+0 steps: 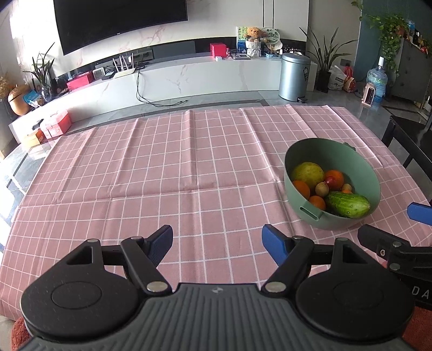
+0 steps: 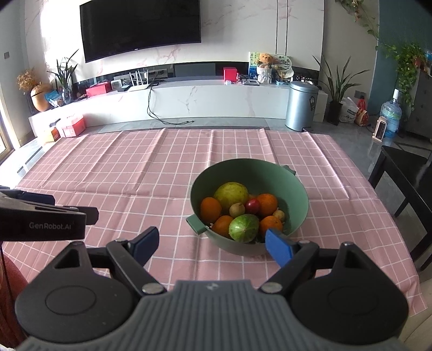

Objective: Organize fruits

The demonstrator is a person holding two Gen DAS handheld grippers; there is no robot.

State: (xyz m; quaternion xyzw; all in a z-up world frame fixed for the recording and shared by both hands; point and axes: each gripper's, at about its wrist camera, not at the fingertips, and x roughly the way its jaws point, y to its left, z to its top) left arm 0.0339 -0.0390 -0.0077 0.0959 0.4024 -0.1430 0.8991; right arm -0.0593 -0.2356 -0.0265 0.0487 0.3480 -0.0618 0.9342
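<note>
We held both grippers, left and right, open over a pink checked tablecloth; the fruit bowl sat before a television.

A pink checked tablecloth covers the table in front of me. At twelve o'clock a dark television hangs on the marble wall above a long white cabinet. A teddy bear sits on it at one o'clock. On the floor at two o'clock stand a grey bin, a potted plant and a water jug.
</note>
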